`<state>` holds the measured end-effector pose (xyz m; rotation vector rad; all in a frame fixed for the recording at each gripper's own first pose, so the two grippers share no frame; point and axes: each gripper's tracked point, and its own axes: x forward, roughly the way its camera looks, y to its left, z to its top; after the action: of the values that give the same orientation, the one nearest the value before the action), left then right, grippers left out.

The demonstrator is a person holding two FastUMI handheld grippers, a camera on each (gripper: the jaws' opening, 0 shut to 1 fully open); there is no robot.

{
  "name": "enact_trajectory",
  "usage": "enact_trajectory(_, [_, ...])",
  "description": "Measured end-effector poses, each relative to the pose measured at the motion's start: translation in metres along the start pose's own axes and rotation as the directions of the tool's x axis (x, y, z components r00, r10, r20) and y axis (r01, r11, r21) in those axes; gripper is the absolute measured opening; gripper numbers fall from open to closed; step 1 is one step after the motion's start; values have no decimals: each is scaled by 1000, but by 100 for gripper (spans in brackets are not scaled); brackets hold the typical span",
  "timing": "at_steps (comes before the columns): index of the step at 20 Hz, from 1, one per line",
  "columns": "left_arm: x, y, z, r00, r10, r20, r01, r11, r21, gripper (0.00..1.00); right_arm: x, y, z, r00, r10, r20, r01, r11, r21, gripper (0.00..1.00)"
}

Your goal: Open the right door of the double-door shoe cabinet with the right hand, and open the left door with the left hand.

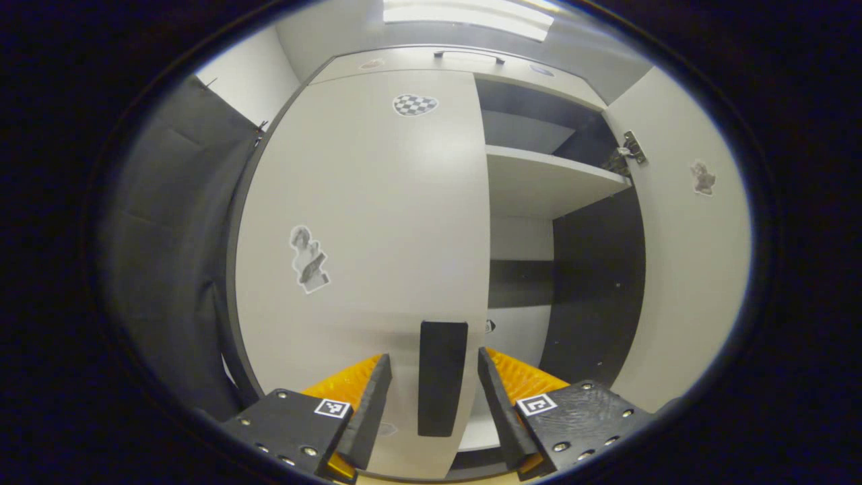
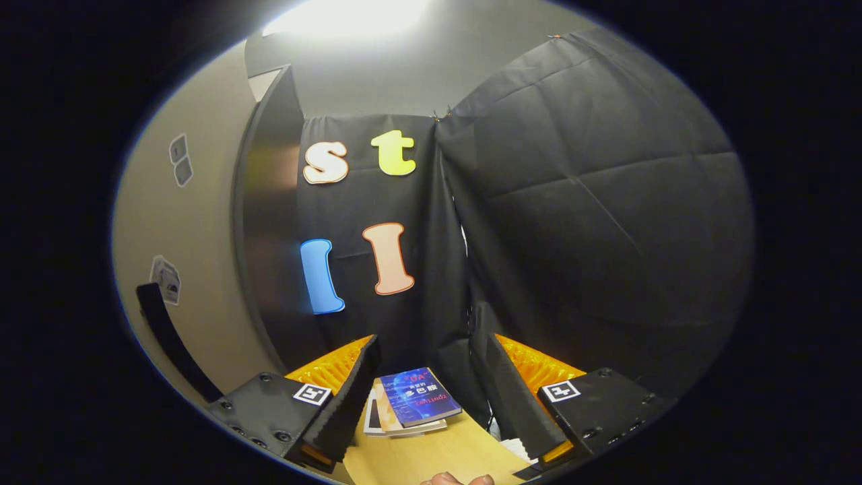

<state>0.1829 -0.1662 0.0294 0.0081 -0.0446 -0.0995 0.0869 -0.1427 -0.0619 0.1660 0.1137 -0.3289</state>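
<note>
Both tools spread: left tool point(image 1: 431, 387) straddles handle point(image 1: 442, 377), untouched.

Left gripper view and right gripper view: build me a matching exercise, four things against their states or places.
Things:
1. left door
2. right door
3. black handle
4. stack of books

States or places:
A. swung open, its hinge showing
B. shut, with a checkered sticker near its top
C. lying on the wooden surface between the right tool's fingers
D. standing upright in the gap of the open left tool, not yet pinched

Pairs: 1-B, 2-A, 3-D, 4-C
</note>
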Motion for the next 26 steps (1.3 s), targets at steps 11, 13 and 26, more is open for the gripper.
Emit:
enact_trajectory(11, [4, -2, -15, 997, 53, -60, -51, 998, 39, 29, 24, 34, 1, 986, 164, 15, -164, 986, -4, 98])
enact_trajectory(13, [3, -1, -16, 998, 47, -48, -45, 999, 26, 24, 23, 44, 7, 981, 193, 32, -195, 979, 54, 98])
enact_trajectory(26, [-16, 4, -17, 996, -45, -71, 42, 998, -39, 8, -40, 50, 13, 988, 142, 53, -145, 988, 59, 98])
